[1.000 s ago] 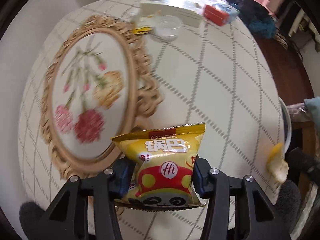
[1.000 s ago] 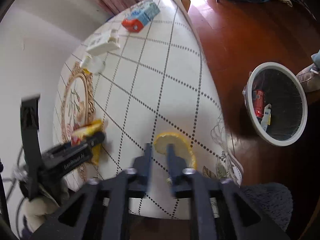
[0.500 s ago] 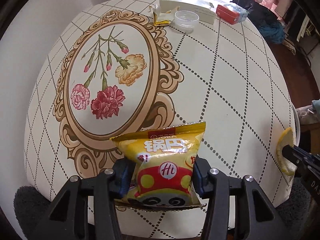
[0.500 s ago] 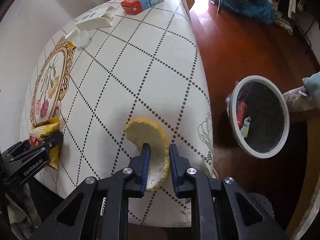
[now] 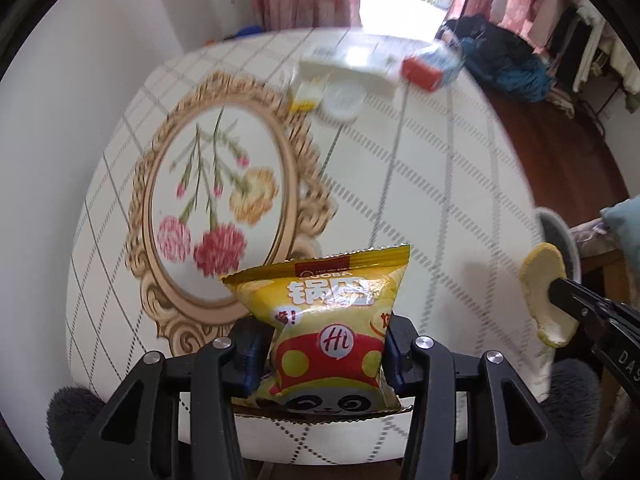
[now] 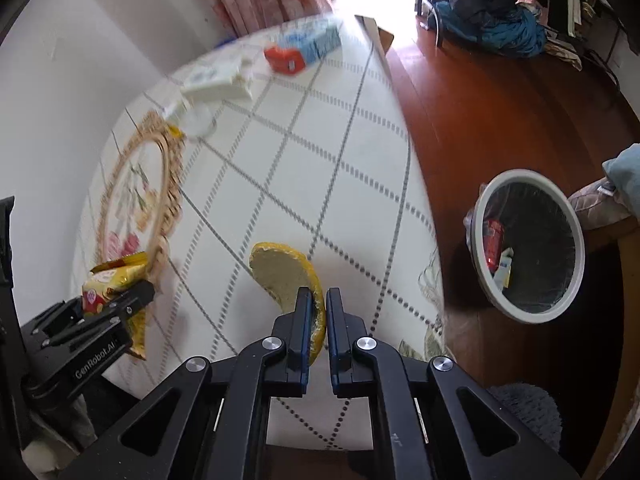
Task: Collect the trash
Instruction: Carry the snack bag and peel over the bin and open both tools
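My left gripper (image 5: 320, 344) is shut on a yellow snack bag (image 5: 326, 332) with a panda print, held above the table's near edge. It also shows in the right wrist view (image 6: 112, 280). My right gripper (image 6: 317, 304) is shut on a curved yellow fruit peel (image 6: 286, 276), held above the table near its right edge. The peel also shows at the right of the left wrist view (image 5: 546, 296). A white-rimmed trash bin (image 6: 528, 240) with a black liner stands on the floor to the right, with a red can and a small carton inside.
The table (image 6: 320, 152) has a white cloth with a dotted diamond grid and a flower medallion (image 5: 216, 208). At its far end lie a red and blue carton (image 6: 304, 48), a white box (image 6: 216, 80) and a clear plastic cup (image 5: 342, 98). Wooden floor (image 6: 500, 112) lies right.
Both grippers have lifted and tilted up, so more of the room shows. The right gripper has carried the peel a little toward the table's right edge. Both grips are unchanged.
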